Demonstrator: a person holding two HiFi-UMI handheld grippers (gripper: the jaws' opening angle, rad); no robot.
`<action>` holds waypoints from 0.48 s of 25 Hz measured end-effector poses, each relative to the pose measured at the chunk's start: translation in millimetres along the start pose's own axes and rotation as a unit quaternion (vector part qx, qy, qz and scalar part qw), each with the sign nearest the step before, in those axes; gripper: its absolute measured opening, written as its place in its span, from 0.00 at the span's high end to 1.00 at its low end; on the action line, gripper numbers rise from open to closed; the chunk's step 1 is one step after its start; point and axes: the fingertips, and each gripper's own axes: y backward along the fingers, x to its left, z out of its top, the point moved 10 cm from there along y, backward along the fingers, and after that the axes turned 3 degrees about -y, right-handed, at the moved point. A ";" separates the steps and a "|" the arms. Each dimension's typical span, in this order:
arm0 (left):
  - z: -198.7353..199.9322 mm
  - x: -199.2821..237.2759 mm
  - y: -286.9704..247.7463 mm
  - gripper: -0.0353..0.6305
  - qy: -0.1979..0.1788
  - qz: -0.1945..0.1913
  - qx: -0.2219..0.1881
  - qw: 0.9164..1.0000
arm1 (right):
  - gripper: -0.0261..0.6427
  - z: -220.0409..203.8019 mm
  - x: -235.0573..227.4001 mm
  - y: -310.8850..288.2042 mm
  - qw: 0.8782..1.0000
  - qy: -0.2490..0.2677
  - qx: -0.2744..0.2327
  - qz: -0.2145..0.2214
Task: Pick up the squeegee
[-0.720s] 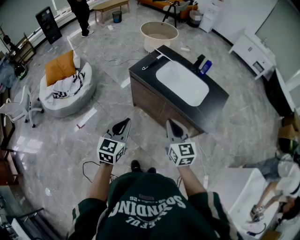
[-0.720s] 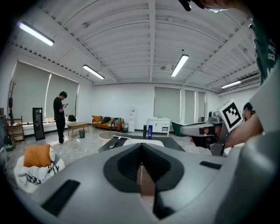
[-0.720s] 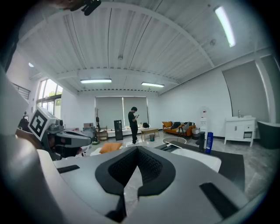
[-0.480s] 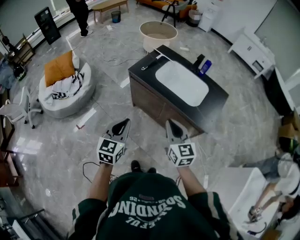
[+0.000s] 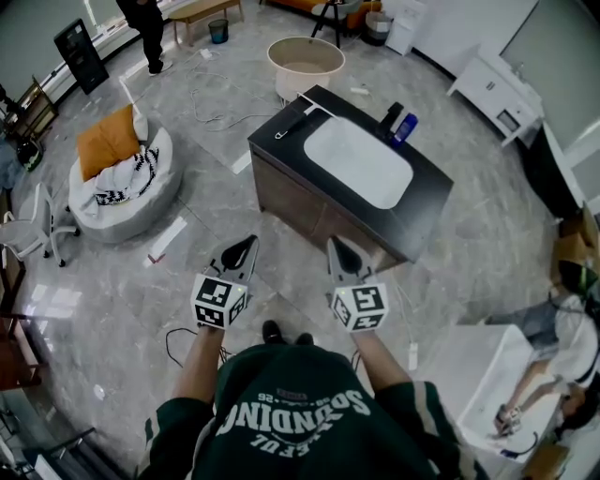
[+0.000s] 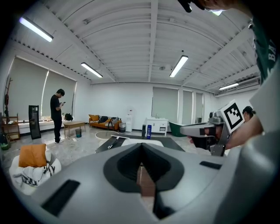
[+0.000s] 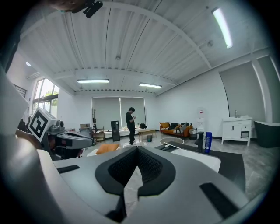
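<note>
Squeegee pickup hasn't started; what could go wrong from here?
Both the left gripper and right gripper are shut and short of the counter; arriving shut could nudge the squeegee, which lies by the counter's far corner edge, onto the floor. A cable loops on the floor by the person's feet: a trip hazard.

Framing shifts in the head view: the black vanity counter (image 5: 281,141), the round tub (image 5: 305,56) beyond it and the beanbag (image 5: 122,202) all slide slightly left. The standing person (image 5: 141,19) by the far wall (now cut shorter by the top edge) and the tall black panel (image 5: 75,52) drift left too. The counter's near corner edges nearer the left gripper (image 5: 242,251).
</note>
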 end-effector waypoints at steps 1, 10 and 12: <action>-0.9 2.3 -0.9 0.94 0.000 -0.002 0.000 1.000 | 0.96 -0.9 0.7 -1.7 1.000 -0.001 0.001 -0.003; -6.7 25.4 -6.7 0.94 -0.009 -0.025 0.002 1.000 | 0.96 -5.3 11.4 -15.7 1.000 -0.002 0.000 -0.027; -5.9 29.8 -8.4 0.94 -0.013 -0.029 0.003 0.999 | 0.96 -5.2 13.5 -18.2 1.000 -0.003 0.000 -0.029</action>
